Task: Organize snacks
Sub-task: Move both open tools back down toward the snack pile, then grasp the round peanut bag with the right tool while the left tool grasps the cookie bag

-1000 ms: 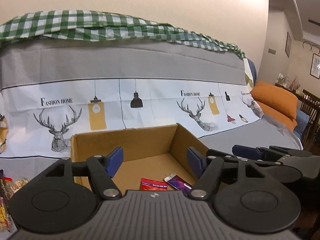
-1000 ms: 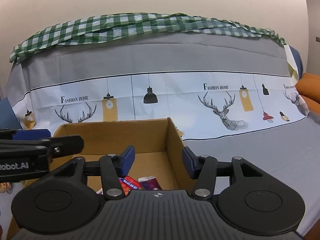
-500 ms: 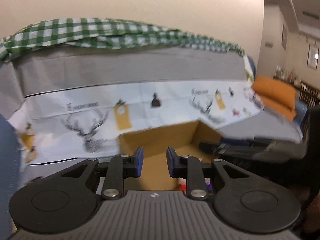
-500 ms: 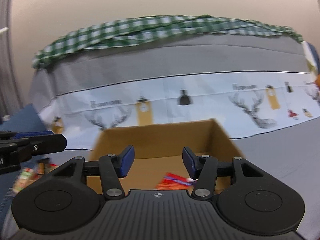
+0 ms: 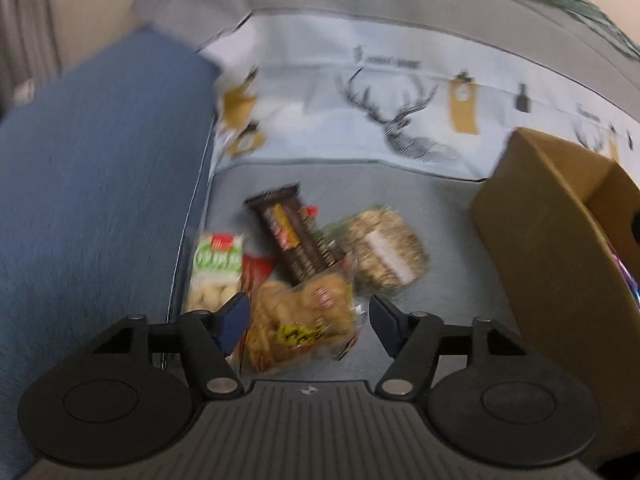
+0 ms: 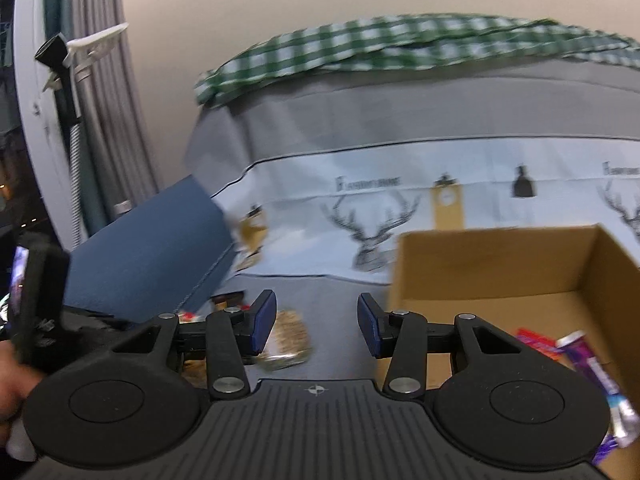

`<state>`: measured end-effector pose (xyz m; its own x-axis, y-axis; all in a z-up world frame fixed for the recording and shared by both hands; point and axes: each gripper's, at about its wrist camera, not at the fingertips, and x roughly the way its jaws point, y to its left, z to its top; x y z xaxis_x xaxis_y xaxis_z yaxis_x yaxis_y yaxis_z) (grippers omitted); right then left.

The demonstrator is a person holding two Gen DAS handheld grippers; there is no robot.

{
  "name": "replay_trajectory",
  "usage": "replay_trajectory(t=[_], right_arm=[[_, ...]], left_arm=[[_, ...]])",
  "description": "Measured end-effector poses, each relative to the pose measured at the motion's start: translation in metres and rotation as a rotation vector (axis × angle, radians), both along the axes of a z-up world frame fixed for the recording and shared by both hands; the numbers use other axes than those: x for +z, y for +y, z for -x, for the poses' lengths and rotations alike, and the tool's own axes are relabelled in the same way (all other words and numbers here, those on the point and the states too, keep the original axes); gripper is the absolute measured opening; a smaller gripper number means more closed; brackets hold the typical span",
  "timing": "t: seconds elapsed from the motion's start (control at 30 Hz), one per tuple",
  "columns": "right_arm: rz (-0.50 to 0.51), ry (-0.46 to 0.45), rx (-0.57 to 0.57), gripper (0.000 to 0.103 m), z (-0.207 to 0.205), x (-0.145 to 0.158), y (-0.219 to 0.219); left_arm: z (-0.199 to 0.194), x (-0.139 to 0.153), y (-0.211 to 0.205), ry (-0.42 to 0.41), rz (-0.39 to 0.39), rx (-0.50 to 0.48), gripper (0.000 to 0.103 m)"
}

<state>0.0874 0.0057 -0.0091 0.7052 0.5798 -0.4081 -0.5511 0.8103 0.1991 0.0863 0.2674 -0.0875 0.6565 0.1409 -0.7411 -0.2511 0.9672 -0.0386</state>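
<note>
On the grey seat, blurred snack packets [image 5: 304, 276] lie heaped, seemingly overlapping.

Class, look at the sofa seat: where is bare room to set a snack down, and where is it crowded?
Free: the grey seat between the snack pile and the box; also the strip behind the pile, below the deer cover. Crowded: the corner by the blue cushion, where packets overlap.
</note>
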Motion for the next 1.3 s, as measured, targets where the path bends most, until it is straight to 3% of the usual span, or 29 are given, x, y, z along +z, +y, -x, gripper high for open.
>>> replay_trajectory(t=[0.13,0.23,0.33,0.4,0.47,0.6,0.77,0.9,1.0,1.17,1.23,1.3], right_arm=[[-0.005,0.015,0.016,0.047,-0.002,-0.005,0.026],[-0.017,0.022,0.009,0.049,-0.008,-0.007,0.045],[-0.044,0.069,-0.004,0.054,-0.027,-0.010,0.064],[-0.039,0.093,-0.015,0.054,-0.040,-0.017,0.078],[-0.023,0.112,-0.031,0.056,-0.052,-0.026,0.093],[-0.005,0.176,-0.035,0.075,-0.071,-0.044,0.116],[0.023,0.282,-0.078,0.089,-0.097,-0.076,0.133],[0.057,0.366,-0.081,0.096,-0.115,-0.103,0.146],[0.110,0.393,-0.056,0.097,-0.120,-0.120,0.160],[0.190,0.359,-0.014,0.095,-0.118,-0.135,0.175],[0.165,0.367,-0.018,0.082,-0.120,-0.135,0.170],[0.172,0.357,-0.033,0.081,-0.117,-0.131,0.166]], left_arm=[[-0.013,-0.010,0.003,0.041,0.033,-0.001,0.079],[-0.022,-0.020,-0.007,0.077,0.012,-0.024,0.084],[-0.031,-0.032,-0.013,0.113,-0.061,-0.016,0.085],[-0.032,-0.037,-0.009,0.137,-0.060,0.002,0.085],[-0.032,-0.039,-0.001,0.134,-0.030,0.018,0.084],[-0.026,-0.035,0.011,0.110,0.029,0.049,0.075],[-0.012,-0.030,0.029,0.112,0.201,0.121,0.074],[-0.011,-0.029,0.029,0.119,0.217,0.123,0.074],[-0.013,-0.030,0.028,0.128,0.216,0.119,0.075],[-0.017,-0.032,0.029,0.135,0.221,0.115,0.075],[-0.017,-0.032,0.029,0.138,0.219,0.112,0.075],[-0.017,-0.032,0.029,0.139,0.219,0.112,0.075]])
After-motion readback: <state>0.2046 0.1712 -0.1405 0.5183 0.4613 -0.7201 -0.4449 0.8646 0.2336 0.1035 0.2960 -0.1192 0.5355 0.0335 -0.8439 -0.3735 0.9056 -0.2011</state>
